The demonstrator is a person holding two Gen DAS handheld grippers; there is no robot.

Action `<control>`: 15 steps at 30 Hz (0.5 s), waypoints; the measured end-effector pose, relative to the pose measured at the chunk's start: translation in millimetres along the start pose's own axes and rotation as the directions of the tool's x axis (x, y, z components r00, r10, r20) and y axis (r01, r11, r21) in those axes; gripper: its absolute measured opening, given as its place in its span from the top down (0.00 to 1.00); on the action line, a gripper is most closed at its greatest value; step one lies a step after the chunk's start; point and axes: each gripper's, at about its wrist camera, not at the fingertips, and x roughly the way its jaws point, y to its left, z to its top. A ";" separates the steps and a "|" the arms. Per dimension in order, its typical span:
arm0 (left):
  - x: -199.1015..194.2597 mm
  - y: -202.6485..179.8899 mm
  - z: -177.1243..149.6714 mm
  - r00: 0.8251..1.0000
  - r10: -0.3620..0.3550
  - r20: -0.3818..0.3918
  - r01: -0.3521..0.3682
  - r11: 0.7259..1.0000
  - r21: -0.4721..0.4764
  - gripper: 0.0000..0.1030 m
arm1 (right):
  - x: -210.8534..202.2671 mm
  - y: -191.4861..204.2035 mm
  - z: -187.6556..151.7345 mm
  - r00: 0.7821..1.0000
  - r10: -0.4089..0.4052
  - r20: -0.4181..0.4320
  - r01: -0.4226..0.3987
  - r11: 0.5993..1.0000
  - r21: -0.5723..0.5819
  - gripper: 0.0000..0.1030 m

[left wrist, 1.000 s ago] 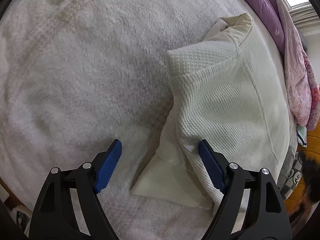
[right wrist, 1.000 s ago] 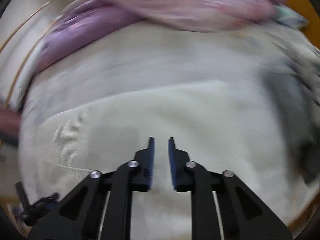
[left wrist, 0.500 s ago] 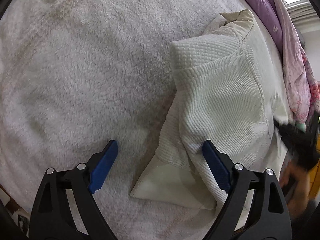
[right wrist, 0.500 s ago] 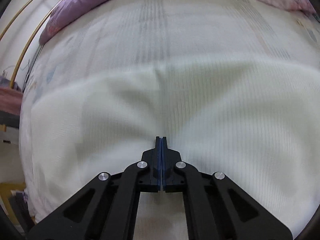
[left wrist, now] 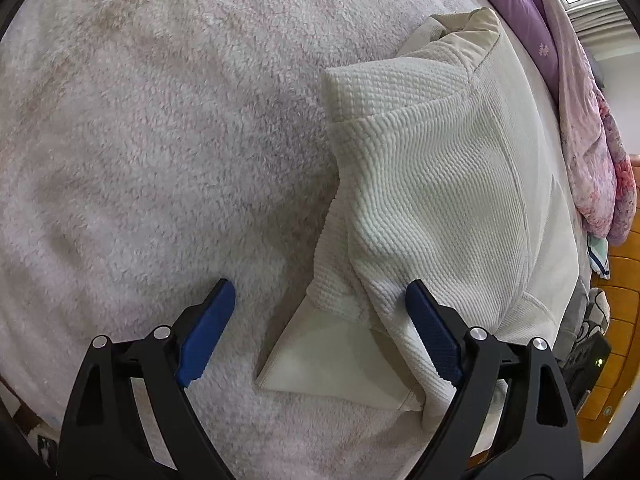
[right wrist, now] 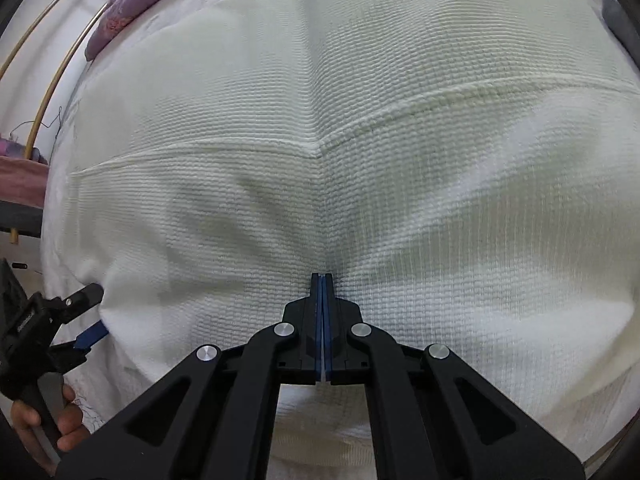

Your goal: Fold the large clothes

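Observation:
A cream waffle-knit garment (left wrist: 440,184) lies partly folded on a fluffy pale blanket (left wrist: 160,140). Its smooth cuff corner (left wrist: 332,360) sticks out toward the camera. My left gripper (left wrist: 320,328) is open, its fingers either side of that corner; the right finger (left wrist: 432,332) touches the knit fold. In the right wrist view the garment (right wrist: 360,120) fills the frame. My right gripper (right wrist: 322,280) is shut, its tips pressed into a pinched crease of the fabric. The left gripper (right wrist: 86,320) shows at the garment's left edge.
A purple and pink quilt (left wrist: 572,80) is bunched along the bed's far right edge, also in the right wrist view (right wrist: 124,12). A wooden floor (left wrist: 616,320) lies beyond the bed. A curved brass rail (right wrist: 56,76) stands at the left.
My right gripper went from slightly open to shut and moved down onto the garment, pinching a crease. My left gripper stayed open, shifting slightly over the cuff corner.

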 end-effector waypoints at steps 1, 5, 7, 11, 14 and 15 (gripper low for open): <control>0.1 1.0 -0.7 1.000 -0.009 0.002 0.009 1.000 -0.010 0.15 | 0.0 -1.8 2.1 1.000 0.007 -0.002 -0.007 1.000 0.001 1.00; 0.6 -2.0 -4.0 1.000 -0.022 -0.001 0.022 0.999 -0.033 0.16 | 3.8 -1.1 9.4 0.999 0.037 0.004 -0.037 0.999 -0.008 1.00; 1.1 -6.8 -7.6 1.000 -0.013 -0.008 0.013 1.000 -0.015 0.17 | -2.1 -10.9 2.5 0.998 0.058 0.006 -0.058 0.998 0.002 1.00; 5.4 -11.8 -14.1 0.999 -0.035 -0.022 0.035 0.999 -0.015 0.35 | -16.0 -24.5 -6.0 0.997 0.072 0.012 -0.072 0.997 -0.019 0.97; 6.3 -12.9 -13.6 0.994 -0.093 -0.053 0.091 0.995 -0.049 0.65 | -28.6 -15.7 -12.4 0.999 0.034 0.033 -0.030 0.995 -0.092 0.88; 5.4 -12.2 -12.9 0.994 -0.093 -0.060 0.089 0.994 -0.055 0.75 | -30.6 -8.1 -14.6 0.999 0.036 0.040 -0.031 0.993 -0.112 0.82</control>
